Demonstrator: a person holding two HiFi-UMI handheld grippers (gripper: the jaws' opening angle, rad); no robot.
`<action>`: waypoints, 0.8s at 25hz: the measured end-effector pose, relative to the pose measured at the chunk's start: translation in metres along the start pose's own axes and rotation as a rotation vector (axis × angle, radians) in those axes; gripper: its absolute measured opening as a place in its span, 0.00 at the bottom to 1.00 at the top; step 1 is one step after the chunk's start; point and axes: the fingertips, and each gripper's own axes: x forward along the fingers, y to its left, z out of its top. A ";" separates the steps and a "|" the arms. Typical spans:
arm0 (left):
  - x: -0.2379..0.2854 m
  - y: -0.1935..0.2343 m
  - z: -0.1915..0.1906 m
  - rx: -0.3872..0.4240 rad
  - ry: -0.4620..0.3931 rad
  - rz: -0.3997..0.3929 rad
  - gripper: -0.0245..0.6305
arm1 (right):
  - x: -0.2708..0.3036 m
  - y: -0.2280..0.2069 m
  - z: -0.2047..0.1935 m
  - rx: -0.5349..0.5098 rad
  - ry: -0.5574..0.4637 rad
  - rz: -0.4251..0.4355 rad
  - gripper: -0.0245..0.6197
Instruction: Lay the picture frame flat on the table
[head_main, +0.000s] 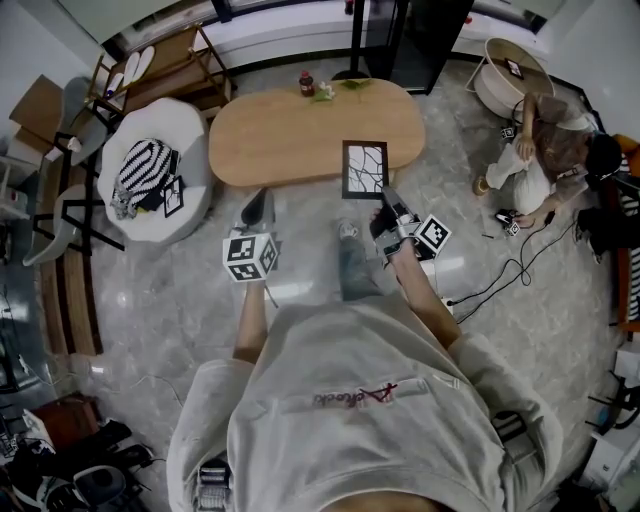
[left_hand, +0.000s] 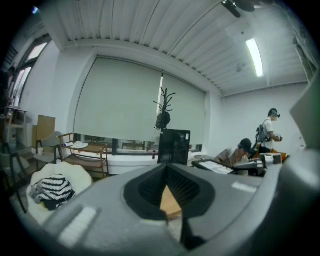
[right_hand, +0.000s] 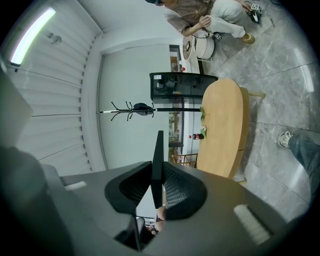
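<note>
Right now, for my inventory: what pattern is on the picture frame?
Picture frame: black branching lines on white, black border; head view.

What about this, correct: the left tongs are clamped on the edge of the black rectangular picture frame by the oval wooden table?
No, wrong side. The right tongs are clamped on the edge of the black rectangular picture frame by the oval wooden table; the right gripper view shows that edge pinched between them. The left tongs hold nothing.

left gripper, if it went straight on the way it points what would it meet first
Probably the near edge of the oval light wooden table: the left gripper points at it, with tabletop showing in line with its jaws. Depth is unclear.
</note>
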 end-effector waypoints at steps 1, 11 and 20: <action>0.006 0.003 0.001 -0.002 0.000 0.002 0.04 | 0.007 0.000 0.002 0.002 0.001 0.002 0.15; 0.081 0.025 0.018 0.000 0.018 0.000 0.04 | 0.077 -0.009 0.041 0.020 0.004 -0.008 0.15; 0.164 0.044 0.054 0.005 0.017 0.020 0.04 | 0.156 -0.004 0.091 0.028 0.033 -0.009 0.15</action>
